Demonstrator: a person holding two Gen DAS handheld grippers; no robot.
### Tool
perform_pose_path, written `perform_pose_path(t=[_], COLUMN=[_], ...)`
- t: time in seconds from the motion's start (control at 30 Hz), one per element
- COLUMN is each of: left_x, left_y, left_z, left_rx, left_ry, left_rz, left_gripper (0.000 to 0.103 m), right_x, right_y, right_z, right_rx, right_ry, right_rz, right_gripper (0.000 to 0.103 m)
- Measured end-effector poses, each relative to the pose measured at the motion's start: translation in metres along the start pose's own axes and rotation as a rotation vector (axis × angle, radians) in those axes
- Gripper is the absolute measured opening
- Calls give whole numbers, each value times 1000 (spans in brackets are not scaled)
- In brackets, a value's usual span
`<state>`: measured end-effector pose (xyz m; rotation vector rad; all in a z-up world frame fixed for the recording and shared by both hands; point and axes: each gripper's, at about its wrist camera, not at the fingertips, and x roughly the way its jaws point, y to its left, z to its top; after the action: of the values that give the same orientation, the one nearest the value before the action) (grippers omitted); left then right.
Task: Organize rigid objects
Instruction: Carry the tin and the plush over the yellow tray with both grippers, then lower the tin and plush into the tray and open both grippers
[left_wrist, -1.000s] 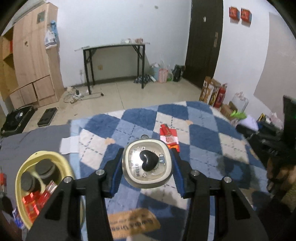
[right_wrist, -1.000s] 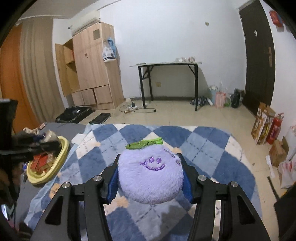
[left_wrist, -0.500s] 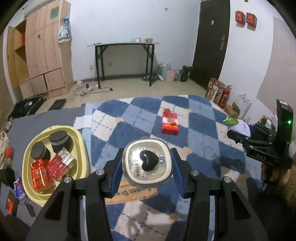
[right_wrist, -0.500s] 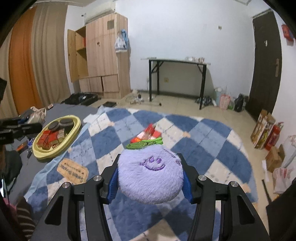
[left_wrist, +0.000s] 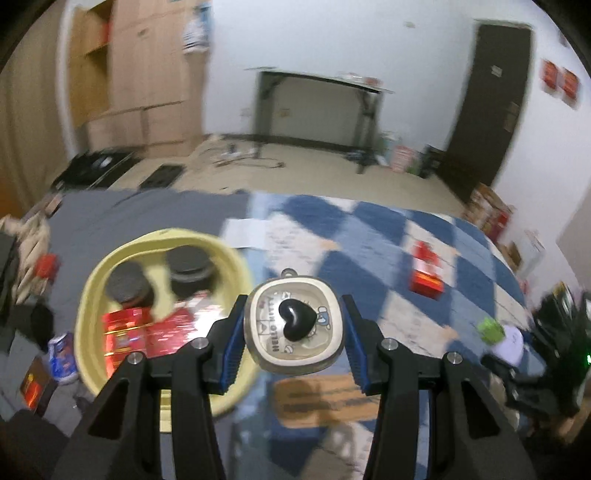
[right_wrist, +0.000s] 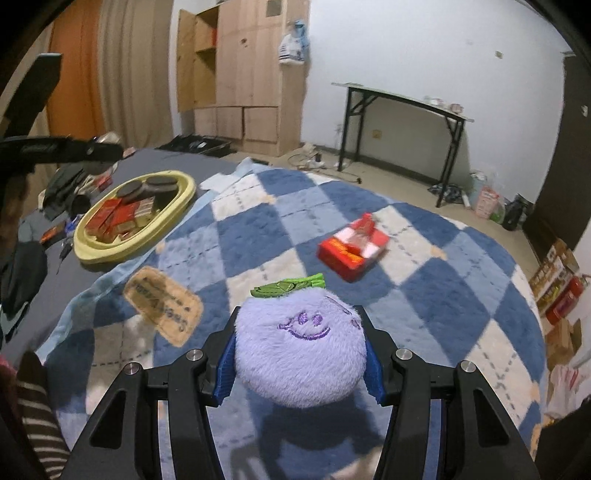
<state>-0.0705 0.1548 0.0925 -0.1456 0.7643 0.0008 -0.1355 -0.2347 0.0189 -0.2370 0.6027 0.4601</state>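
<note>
So both grippers were up in the air over the blue checkered blanket (right_wrist: 424, 295), each carrying something. The left gripper (left_wrist: 293, 341) hung just right of the yellow tray (left_wrist: 88, 295), its fingers (left_wrist: 232, 347) closed in on a cream squarish tin (left_wrist: 295, 325) with a black heart knob on the lid, blue pads pressed to both sides. The tin hid part of the tray's near rim. Inside the tray sat two dark round jars (left_wrist: 127, 282) and some red packets (left_wrist: 147, 330), but that whole view was smeared with motion blur, so I couldn't read any labels.

The right gripper (right_wrist: 301, 363) was lower and further right, fingers (right_wrist: 224, 365) squeezed around a fuzzy purple plush ball (right_wrist: 301, 350) with a stitched smiley and a green leaf on top. One red box (right_wrist: 351, 247) lay alone on the blanket, well apart from the tray. The tan patch (right_wrist: 162, 304) had writing I couldn't make out.
</note>
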Motion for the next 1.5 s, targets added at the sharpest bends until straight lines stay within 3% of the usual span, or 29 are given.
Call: perform_pose_path(t=[0.2, 0.33, 0.4, 0.6, 1.0, 1.33, 1.4, 1.5], left_x=[14, 31, 40, 68, 101, 108, 108, 104], left_y=[70, 128, 150, 192, 233, 230, 229, 229], left_z=[3, -3, -5, -12, -25, -21, -20, -18], left_rx=[-78, -238, -310, -380, -576, -567, -570, -580], left_ry=[41, 76, 98, 132, 142, 154, 159, 151], left_rz=[78, 108, 135, 168, 172, 160, 167, 154], left_gripper=[50, 50, 50, 50, 50, 52, 56, 73], right_x=[39, 76, 96, 170, 278, 303, 303, 300], right_y=[55, 107, 132, 193, 260, 292, 294, 294], right_z=[62, 110, 125, 160, 196, 192, 193, 193], right_rx=[-78, -117, -147, -199, -308, -369, -373, -366], right_ry=[-22, -38, -25, 63, 136, 151, 143, 135], right_rz=[114, 209, 242, 323, 346, 346, 343, 354], right_gripper=[55, 55, 55, 55, 55, 59, 62, 84])
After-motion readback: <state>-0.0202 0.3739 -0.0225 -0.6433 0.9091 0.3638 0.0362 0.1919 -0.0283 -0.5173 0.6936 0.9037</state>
